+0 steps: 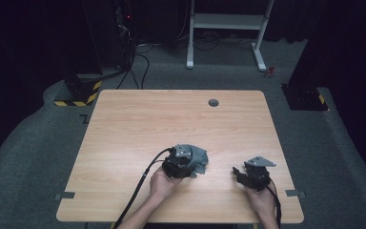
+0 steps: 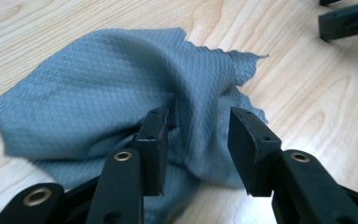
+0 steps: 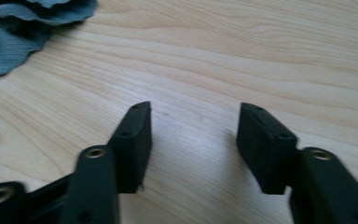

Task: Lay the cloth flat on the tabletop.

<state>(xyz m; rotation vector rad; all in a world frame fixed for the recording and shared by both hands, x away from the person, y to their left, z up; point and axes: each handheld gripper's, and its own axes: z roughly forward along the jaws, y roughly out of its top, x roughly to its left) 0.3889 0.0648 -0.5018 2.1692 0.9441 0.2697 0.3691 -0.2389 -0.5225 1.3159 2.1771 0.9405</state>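
Setting: I look down on a light wooden table (image 1: 138,124) with visible grain and rounded corners, standing on dark grey carpet.

My left hand (image 1: 161,183): it comes in from the bottom edge, forearm angled up and to the right, wrapped around the rear of the left hand-held gripper (image 1: 194,172), which points rightward, low over the table.

Left hand-held gripper state: in the left gripper view (image 2: 198,140) its two black jaws stand about half apart, with the cloth lying between and beyond them; the pads do not press it, so it holds nothing.

Cloth (image 2: 112,98): a crumpled grey-blue piece, soft and thin, with a fine diamond weave and frayed, ragged edges. It lies bunched on the table near the front middle, just ahead of my left hand-held gripper.

My right hand (image 1: 263,202): near the front right edge, holding the right hand-held gripper (image 1: 237,172) pointed left, towards the cloth but apart from it.

Right hand-held gripper state: in the right gripper view (image 3: 193,140) its jaws stand fairly wide with only bare wood between them.
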